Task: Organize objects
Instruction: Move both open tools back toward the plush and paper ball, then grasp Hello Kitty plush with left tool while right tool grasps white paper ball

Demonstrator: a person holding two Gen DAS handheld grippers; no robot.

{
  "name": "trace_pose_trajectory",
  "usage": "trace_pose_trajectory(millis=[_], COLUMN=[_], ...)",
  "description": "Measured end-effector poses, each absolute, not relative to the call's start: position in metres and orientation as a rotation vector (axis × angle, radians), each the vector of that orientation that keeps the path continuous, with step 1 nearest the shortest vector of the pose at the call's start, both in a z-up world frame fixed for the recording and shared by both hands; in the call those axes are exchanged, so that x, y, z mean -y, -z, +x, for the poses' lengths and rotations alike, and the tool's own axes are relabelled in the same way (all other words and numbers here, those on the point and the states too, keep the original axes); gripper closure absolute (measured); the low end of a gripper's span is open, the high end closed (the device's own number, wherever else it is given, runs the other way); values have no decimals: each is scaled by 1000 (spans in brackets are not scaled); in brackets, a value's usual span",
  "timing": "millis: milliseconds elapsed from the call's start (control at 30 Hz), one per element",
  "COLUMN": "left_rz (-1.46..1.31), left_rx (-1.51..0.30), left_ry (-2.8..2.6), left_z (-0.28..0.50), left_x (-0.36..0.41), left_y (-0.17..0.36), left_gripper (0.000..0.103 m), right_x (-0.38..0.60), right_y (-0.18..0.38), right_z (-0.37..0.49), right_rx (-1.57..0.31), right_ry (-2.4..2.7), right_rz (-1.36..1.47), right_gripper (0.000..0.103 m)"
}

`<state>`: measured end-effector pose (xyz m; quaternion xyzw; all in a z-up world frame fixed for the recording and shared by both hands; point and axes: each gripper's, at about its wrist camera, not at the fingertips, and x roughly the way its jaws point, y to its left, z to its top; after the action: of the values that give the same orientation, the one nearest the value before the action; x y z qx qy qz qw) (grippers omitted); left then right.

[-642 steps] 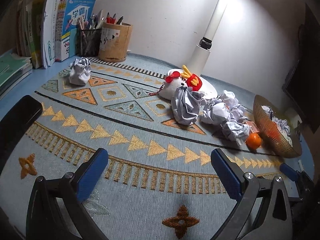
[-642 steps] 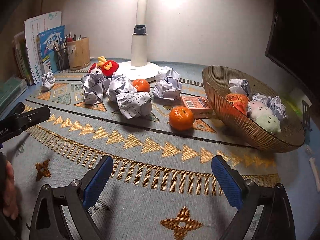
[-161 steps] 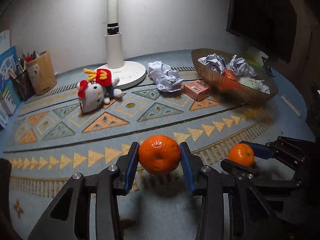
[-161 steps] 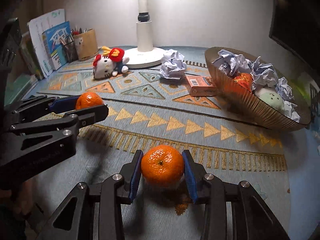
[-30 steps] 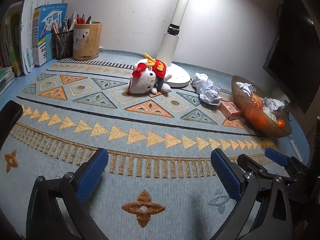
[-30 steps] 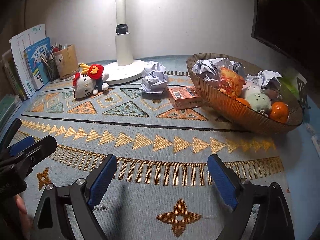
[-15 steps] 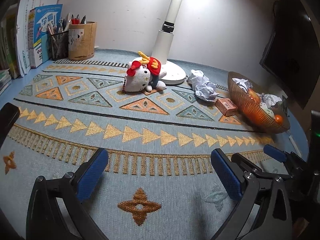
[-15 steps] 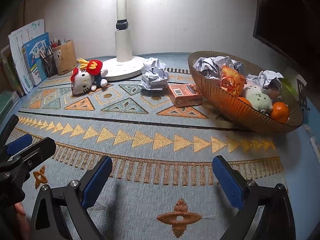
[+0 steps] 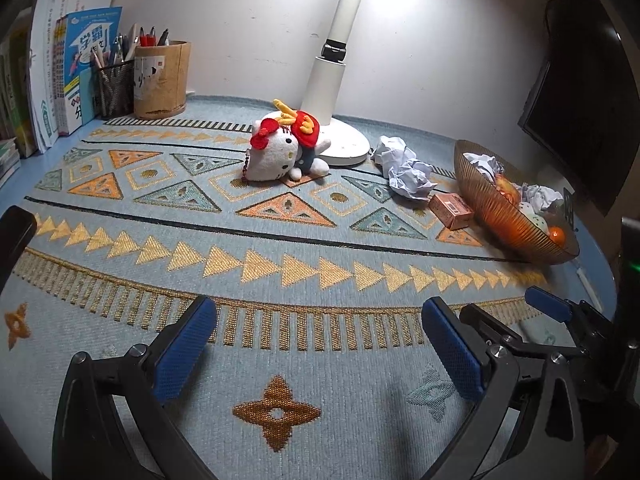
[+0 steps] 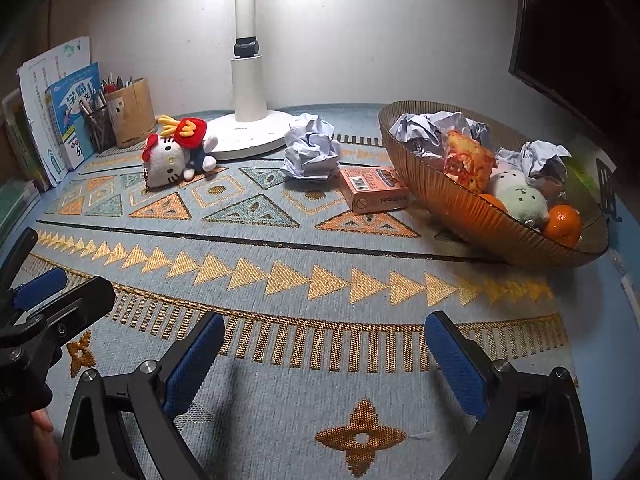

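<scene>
A ribbed amber bowl [image 10: 436,188] at the right holds crumpled papers, oranges [image 10: 564,220] and a pale plush; it also shows in the left wrist view [image 9: 480,196]. On the mat lie a white cat plush [image 10: 172,156] [image 9: 276,156], a crumpled paper ball [image 10: 310,148] [image 9: 406,170] and a small orange box [image 10: 374,188] [image 9: 450,210]. My left gripper [image 9: 320,344] is open and empty over the near mat. My right gripper [image 10: 326,356] is open and empty, also near.
A white lamp base [image 10: 248,132] stands at the back behind the plush. A pen holder [image 9: 160,76], a mesh pencil cup and upright books [image 9: 80,68] stand at the back left. A dark monitor [image 10: 576,40] is at the right. The patterned mat [image 10: 304,240] covers the desk.
Both grippers stay open and empty. The left view has shifted slightly closer to the plush; the right view is almost unchanged.
</scene>
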<state>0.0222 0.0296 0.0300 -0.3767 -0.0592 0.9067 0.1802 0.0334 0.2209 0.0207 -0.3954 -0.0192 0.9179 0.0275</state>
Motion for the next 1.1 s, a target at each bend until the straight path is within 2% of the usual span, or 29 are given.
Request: trace_pose_trajectory(millis=[500,667,800,967,1033,1067,1100], left_rz=[-1077,-1076,-1124,-1155,-1129,-1113,-1118], left_rx=[210,194,176,121,86,72,51], left_ry=[-2505,-2517,-2512,-2483,-2479,-2482,-2479], left_z=[12,-35,-93,-142,-150,-152,-153], left_x=[-20,-4,-12,-38,-48,-52,-56], left_y=[-37,-59,-54,-36,-32,-30,-28], left_gripper=[1,1,1,1,3,4,15], right_x=[-226,-226,-211,-200,-198,-198,-199], right_y=[-28,-34,-42,-27,-15,-10,-9], right_z=[40,12,-28,-85,-99,-108,-114], right_rx=[21,-160,-115,-58,-66,-69,-88], right_ry=[-2872,-2954,-2912,-2802,-2747,-2714,-2706], right_rz=[-1136,-1255,-1217,-1249,-1259,-1311,-1328], right_gripper=[3,3,3,3,3,8,10])
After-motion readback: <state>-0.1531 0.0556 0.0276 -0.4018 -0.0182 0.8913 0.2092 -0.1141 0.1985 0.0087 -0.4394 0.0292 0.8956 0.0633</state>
